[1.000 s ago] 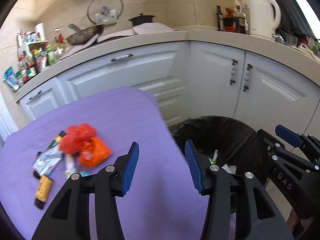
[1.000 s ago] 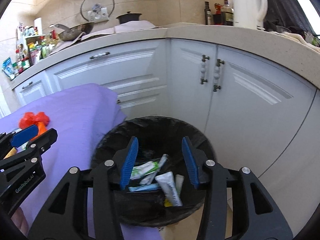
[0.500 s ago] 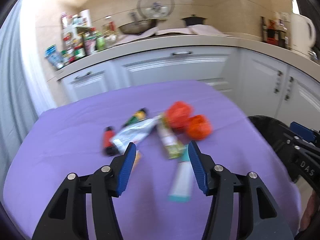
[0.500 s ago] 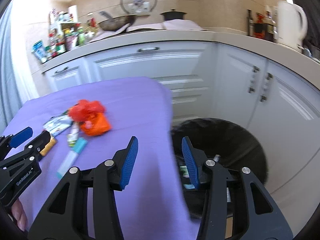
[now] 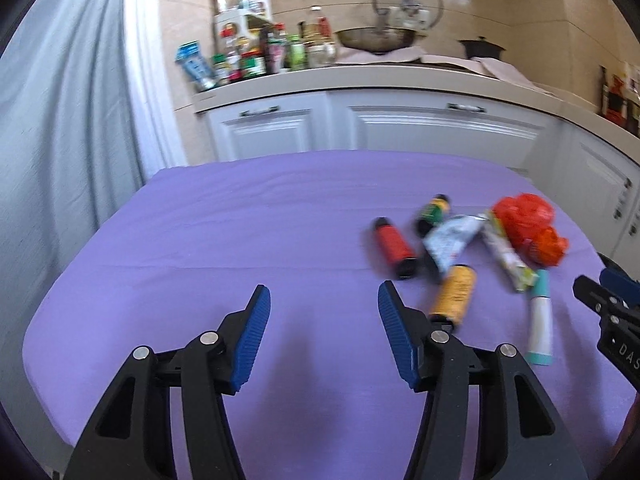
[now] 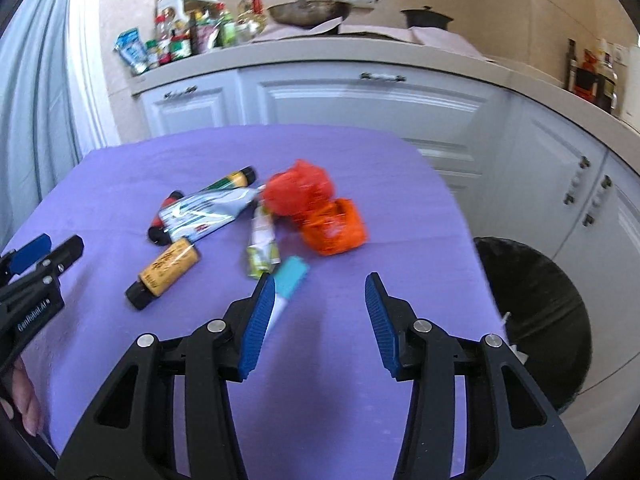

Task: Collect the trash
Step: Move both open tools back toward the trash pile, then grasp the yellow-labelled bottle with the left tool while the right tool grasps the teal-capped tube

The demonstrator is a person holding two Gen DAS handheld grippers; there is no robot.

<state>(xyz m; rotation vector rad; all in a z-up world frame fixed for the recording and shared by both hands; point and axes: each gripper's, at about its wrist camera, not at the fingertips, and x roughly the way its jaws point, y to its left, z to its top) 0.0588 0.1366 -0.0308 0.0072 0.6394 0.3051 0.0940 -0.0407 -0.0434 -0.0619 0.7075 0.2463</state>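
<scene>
A glass pot lid (image 5: 407, 0) leaned on the tiled wall at twelve o'clock above a wok (image 5: 376, 39), jars and bottles (image 5: 256, 56) crowded eleven o'clock, and a pale curtain (image 5: 68, 120) hung at nine.

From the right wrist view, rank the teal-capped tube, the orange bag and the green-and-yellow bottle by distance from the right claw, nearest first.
1. Teal-capped tube, beside the right claw's left finger.
2. Orange bag, mid-table, just beyond.
3. Green-and-yellow bottle, far side of the pile, left.
</scene>
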